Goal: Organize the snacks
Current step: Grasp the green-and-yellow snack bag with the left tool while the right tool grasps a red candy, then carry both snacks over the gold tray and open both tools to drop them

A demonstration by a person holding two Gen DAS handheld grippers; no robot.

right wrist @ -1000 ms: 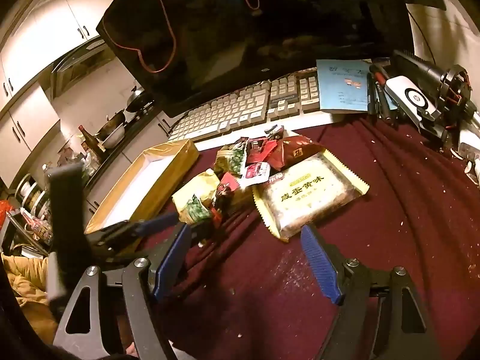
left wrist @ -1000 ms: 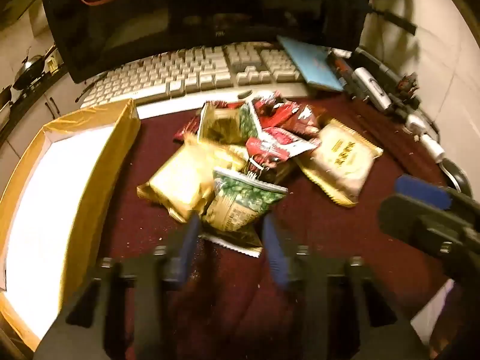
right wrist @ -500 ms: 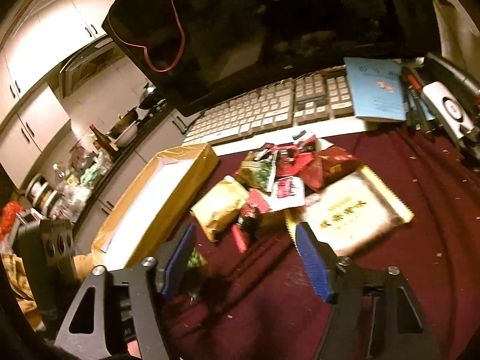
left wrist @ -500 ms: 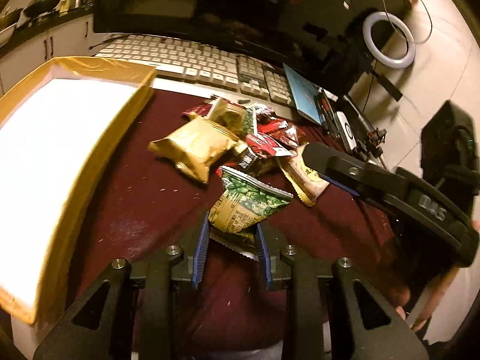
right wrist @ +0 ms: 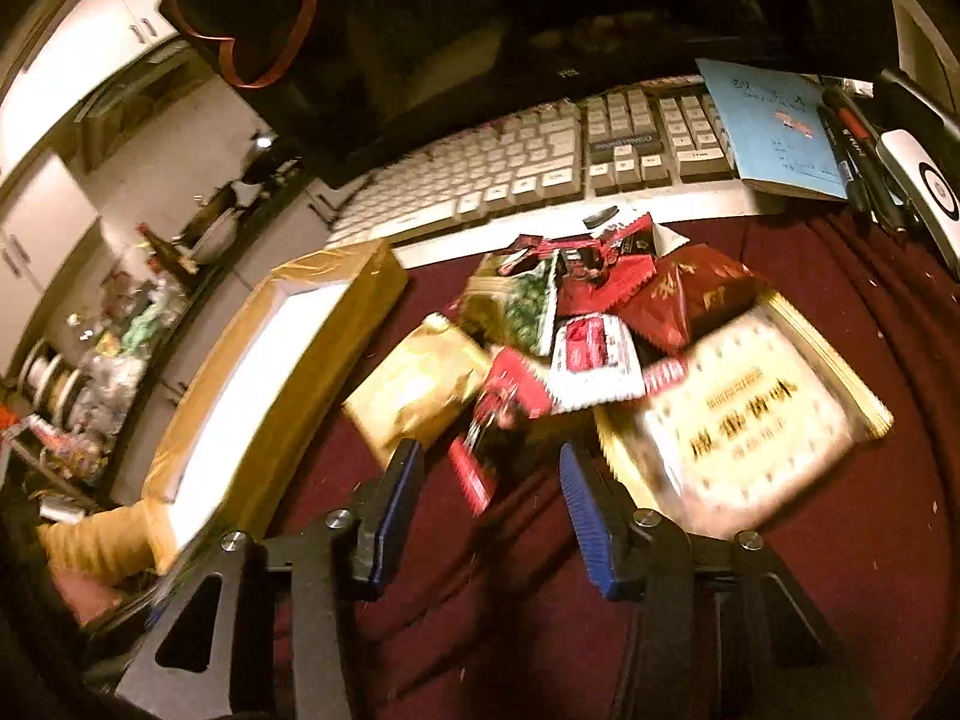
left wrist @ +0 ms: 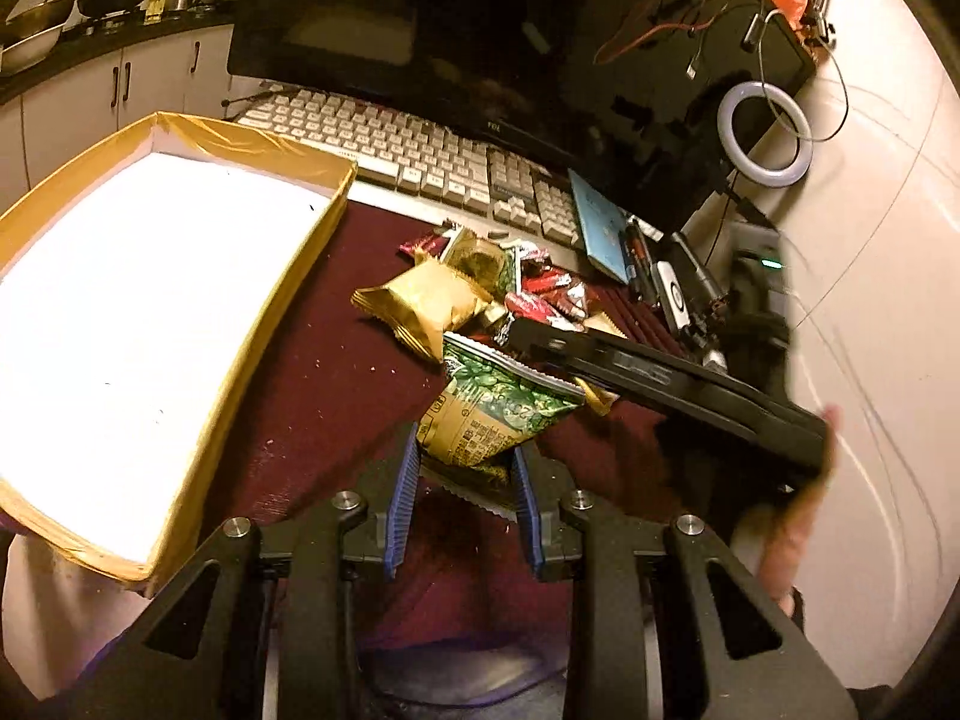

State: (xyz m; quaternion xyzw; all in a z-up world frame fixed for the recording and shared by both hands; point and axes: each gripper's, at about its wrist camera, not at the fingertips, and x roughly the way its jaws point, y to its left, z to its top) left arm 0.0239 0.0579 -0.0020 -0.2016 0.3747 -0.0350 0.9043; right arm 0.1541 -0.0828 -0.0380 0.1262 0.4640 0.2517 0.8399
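**Green Packet Gripped, Red Stick Between Closing Jaws**

Left wrist view: the left gripper was clamped on the green snack packet, held off the maroon cloth — the gold-edged box lay left of the jaws.

Right wrist view: the right gripper was closing — a red stick packet lay between its jaws, apparently untouched.

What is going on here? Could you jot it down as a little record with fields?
setting: dark red cloth before a keyboard
left hand-held gripper: shut on green snack packet
right hand-held gripper: jaws closing around red snack packet, not yet pressing
container: gold-sided box, nothing inside
remaining: snack pile
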